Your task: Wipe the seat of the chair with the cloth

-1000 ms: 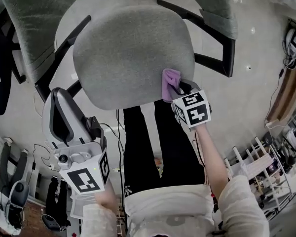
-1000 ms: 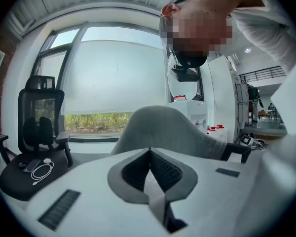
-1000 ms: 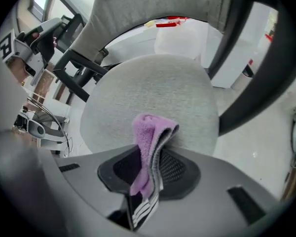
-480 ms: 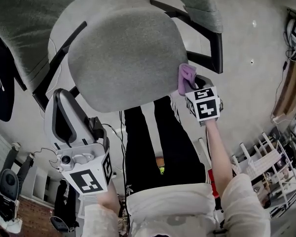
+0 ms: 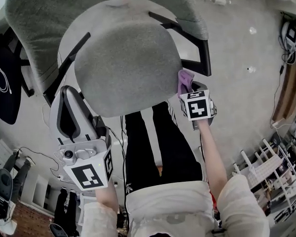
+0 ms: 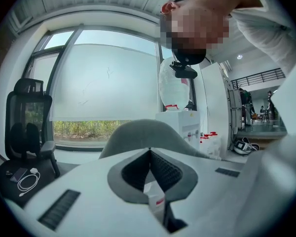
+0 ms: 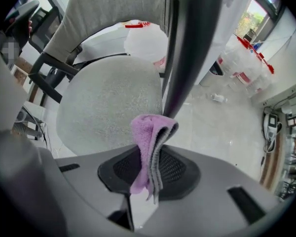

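At far left, my left claw (image 6: 149,154) was closed on nothing, held low off the front-left corner of the chair and aimed upward, above the seat rather than at it. In the middle, the round grey seat (image 5: 128,68) lay broad and bare, with the backrest (image 5: 34,19) on its far side. At the seat's front-right edge, my right claw (image 7: 150,164) was clamped on the folded purple cloth (image 7: 149,137), whose fold stuck out past the jaws. I could not tell whether the cloth touched the fabric. From that claw the seat spread ahead and to the left, so I judged the wipe had to sweep leftward, with the right hand the nearer one. The black armrest (image 5: 203,58) stood just beside the cloth on the right, a likely snag. Beyond it was open floor (image 5: 246,107).
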